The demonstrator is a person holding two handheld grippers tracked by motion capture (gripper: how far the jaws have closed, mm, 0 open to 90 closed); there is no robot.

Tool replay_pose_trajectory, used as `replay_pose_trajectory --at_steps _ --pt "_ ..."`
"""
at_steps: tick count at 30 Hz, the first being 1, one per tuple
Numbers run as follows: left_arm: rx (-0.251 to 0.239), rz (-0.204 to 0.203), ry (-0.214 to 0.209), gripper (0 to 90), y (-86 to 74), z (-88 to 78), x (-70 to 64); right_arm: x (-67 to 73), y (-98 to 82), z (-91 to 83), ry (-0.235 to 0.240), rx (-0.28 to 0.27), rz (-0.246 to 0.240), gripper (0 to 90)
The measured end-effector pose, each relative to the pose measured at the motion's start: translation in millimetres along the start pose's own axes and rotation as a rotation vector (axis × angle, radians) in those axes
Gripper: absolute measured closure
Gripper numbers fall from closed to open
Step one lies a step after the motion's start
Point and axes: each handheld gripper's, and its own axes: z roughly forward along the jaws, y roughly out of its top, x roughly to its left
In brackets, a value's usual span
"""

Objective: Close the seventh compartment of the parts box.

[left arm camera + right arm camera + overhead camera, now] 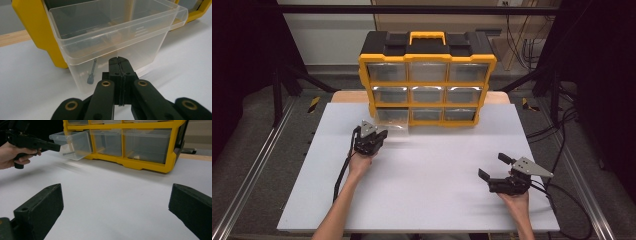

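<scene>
A yellow and black organizer with nine clear drawers stands at the back of the white board. Its bottom-left drawer is pulled out toward me. A small dark screw-like part lies inside it. My left gripper is shut with nothing between its jaws, its tip right at the drawer's front wall; whether it touches I cannot tell. My right gripper rests low near the board's front right, open, holding nothing.
The white board covers the table, and a wooden strip shows behind it. The other drawers sit closed in the organizer. Metal rails and cables run along both sides of the board.
</scene>
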Motion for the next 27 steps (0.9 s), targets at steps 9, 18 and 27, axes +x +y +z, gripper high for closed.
replay_pose_trajectory --at_steps 9,18,27 --pt "-0.01 -0.007 0.007 89.5 1.2 4.5 1.9 0.0 0.0 -0.1 -0.001 0.001 0.001 0.3" --pt "-0.001 -0.006 0.013 89.5 0.3 7.3 4.8 0.0 0.0 -0.1 -0.002 0.001 0.001 0.3" --pt "0.003 -0.001 0.024 89.5 4.6 11.0 5.7 -0.2 0.1 -0.8 -0.002 0.002 0.007 0.3"
